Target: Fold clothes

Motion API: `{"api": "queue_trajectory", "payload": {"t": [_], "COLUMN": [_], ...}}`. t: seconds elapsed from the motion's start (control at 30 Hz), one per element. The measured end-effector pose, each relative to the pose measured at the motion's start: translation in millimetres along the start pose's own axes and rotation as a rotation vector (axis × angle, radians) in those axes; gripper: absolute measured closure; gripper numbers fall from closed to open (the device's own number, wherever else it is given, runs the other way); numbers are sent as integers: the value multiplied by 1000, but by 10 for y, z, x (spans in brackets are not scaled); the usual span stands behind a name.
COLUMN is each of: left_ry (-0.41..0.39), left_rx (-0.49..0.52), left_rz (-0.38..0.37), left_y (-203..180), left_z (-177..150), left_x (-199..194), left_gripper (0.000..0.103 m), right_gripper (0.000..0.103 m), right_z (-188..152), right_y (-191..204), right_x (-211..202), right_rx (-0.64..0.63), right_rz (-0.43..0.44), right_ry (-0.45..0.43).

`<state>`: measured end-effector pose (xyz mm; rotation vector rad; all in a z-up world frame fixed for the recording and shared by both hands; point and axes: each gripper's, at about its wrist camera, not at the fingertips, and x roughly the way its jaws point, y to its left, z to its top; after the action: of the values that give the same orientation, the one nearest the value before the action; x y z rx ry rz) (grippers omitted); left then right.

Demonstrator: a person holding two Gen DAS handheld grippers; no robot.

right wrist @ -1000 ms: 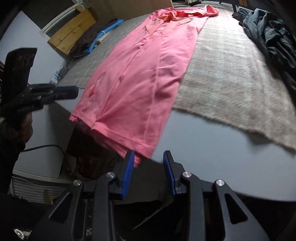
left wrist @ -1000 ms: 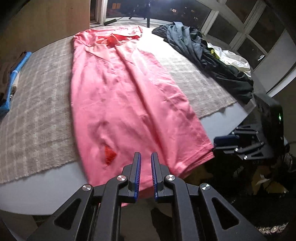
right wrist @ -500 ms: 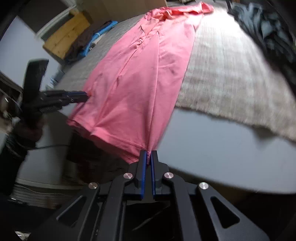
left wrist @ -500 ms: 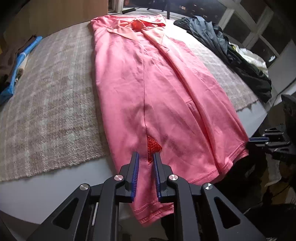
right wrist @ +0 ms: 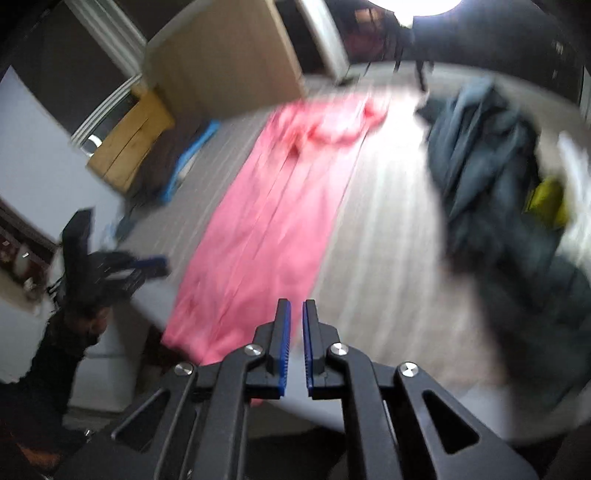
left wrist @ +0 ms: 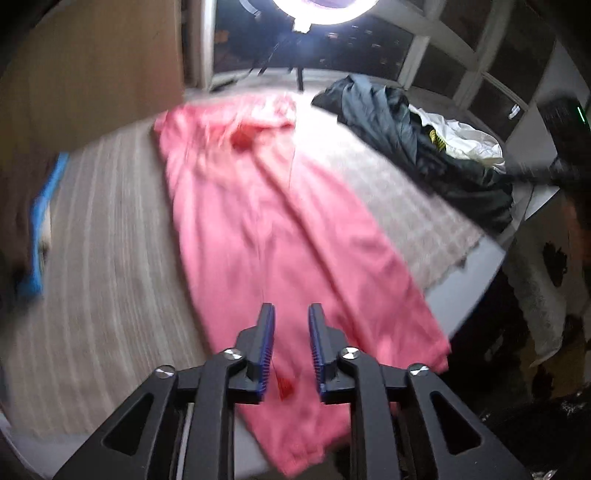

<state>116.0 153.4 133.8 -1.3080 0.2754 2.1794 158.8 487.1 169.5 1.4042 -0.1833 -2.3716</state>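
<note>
A long pink garment [left wrist: 280, 236] lies stretched flat along the table, its hem hanging over the near edge; it also shows in the right wrist view [right wrist: 266, 229]. A small red tag [left wrist: 284, 386] sits near the hem. My left gripper [left wrist: 291, 325] is open and empty, just above the hem area. My right gripper [right wrist: 294, 325] has its jaws a narrow gap apart with nothing between them, above the garment's right hem corner. The left gripper also shows in the right wrist view [right wrist: 147, 266], off the table's left edge. Both views are motion-blurred.
A beige checked cloth [left wrist: 92, 295] covers the white table [left wrist: 476, 269]. A pile of dark and white clothes [left wrist: 417, 147] lies at the far right, also in the right wrist view [right wrist: 491, 177]. A blue item [left wrist: 40, 229] lies at the left edge. A bright ring lamp [left wrist: 325, 11] stands behind.
Both grippers have let go of the hem and lifted up and back. The left jaws have opened wide; the right jaws have parted slightly. The garment lies flat.
</note>
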Motion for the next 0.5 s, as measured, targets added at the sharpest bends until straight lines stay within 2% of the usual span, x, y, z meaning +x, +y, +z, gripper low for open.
{"api": "queue_trajectory", "payload": {"t": [0.03,0.1,0.2,0.27,0.37,0.43,0.5], "left_ry": [-7,-26,-40,-37,0,33,50], "left_rx": [27,75,111,126,159,186,200], "left_rz": [5,14,23,5,-18,1,27], "left_y": [-15,-84,-177,-225,-298,-332,-322], "left_z": [213,641,1291,1650,1981,2151,2257], "left_x": [46,217,635,971,1478,1849,2062], "left_gripper": [76,68,60,60,60,60,60], "right_gripper": [81,80,80,80,80,80,80], "right_z": [229,718,1316,1621,1980,2142,2247], "right_y": [-78,-268,-610,-825,-1138,-1345,-1507], "right_x": [26,185,584,879,1477,1877,2176], "right_rx": [-12,-28,-14,-15,-19,3,48], "right_rz": [-31,-79,-83,-91,-108,-119,-84], "right_ry": [-14,-32,-25,-11,48,84,98]}}
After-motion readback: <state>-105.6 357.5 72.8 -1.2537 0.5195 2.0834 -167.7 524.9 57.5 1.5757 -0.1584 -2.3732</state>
